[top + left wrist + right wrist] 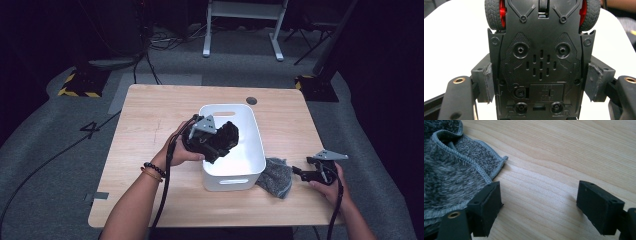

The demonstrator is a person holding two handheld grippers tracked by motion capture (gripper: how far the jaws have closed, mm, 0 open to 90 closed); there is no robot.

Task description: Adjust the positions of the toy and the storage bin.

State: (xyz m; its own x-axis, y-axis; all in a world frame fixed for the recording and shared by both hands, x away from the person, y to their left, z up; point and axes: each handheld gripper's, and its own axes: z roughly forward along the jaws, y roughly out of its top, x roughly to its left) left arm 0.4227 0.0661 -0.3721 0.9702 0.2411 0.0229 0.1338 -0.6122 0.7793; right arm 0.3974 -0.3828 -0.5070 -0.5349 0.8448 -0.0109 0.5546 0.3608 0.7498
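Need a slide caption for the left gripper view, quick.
Left gripper clamps a black toy car by its sides, underside facing the camera, over the white bin.

black toy car (540, 62) with red wheel hubs and grey treaded tyres, white bin (252, 150), mottled grey cloth (446, 172) edged pale grey, light wood-grain table (150, 115)

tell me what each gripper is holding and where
Left gripper clamps a black toy car by the sides of its body, underside showing. Right gripper holds nothing.

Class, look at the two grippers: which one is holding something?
The left gripper: its pads clamp a black toy car over the white bin. The right gripper stands open beside the grey cloth.
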